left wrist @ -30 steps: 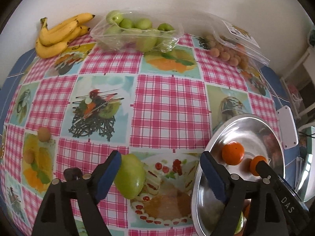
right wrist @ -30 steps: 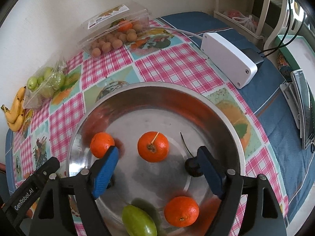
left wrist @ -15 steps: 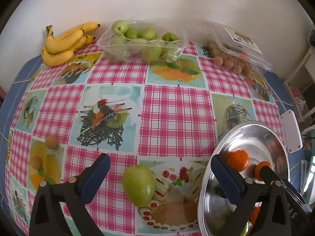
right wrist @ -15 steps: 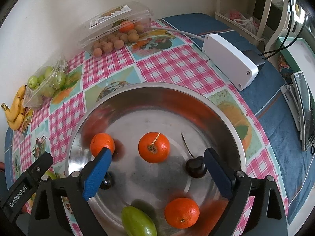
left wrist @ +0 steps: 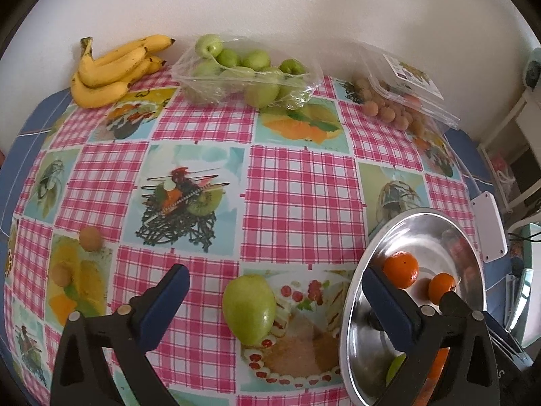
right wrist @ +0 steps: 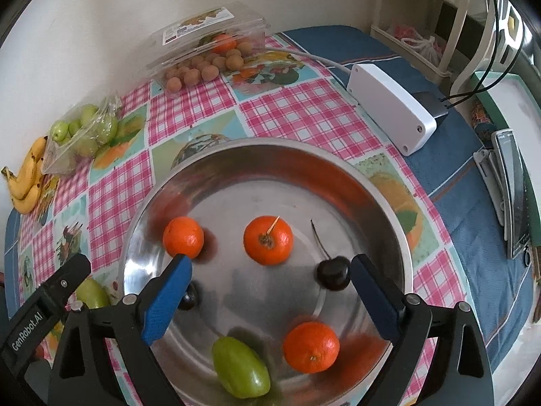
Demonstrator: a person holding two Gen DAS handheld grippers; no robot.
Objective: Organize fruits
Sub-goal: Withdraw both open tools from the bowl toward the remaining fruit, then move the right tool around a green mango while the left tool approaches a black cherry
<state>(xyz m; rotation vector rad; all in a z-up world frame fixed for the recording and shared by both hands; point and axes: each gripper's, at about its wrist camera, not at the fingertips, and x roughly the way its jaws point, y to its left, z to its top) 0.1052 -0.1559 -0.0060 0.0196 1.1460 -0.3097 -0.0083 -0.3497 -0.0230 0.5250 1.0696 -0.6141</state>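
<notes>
A green apple [left wrist: 248, 308] lies on the checked tablecloth between the wide-apart jaws of my left gripper [left wrist: 275, 273], which is open and touches nothing. To its right stands a steel bowl [left wrist: 351, 291]. My right gripper [right wrist: 270, 261] hangs open over the bowl [right wrist: 270, 143]. Inside the bowl are three mandarins [right wrist: 268, 239], two dark cherries [right wrist: 333, 272] and a green fruit [right wrist: 240, 367]. At the back by the wall are bananas [left wrist: 111, 71], a bag of green apples [left wrist: 243, 74] and a clear box of small brown fruits [left wrist: 395, 108].
Two small brown fruits [left wrist: 90, 238] lie loose on the cloth at the left. A white box [right wrist: 392, 108] with a cable sits right of the bowl on the blue cloth. A phone-like device [right wrist: 514, 196] lies at the table's right edge.
Both grippers' jaws have spread wider. The apple that lay against the left gripper's left pad now lies free between the jaws. The cherry by the right gripper's right pad is also free.
</notes>
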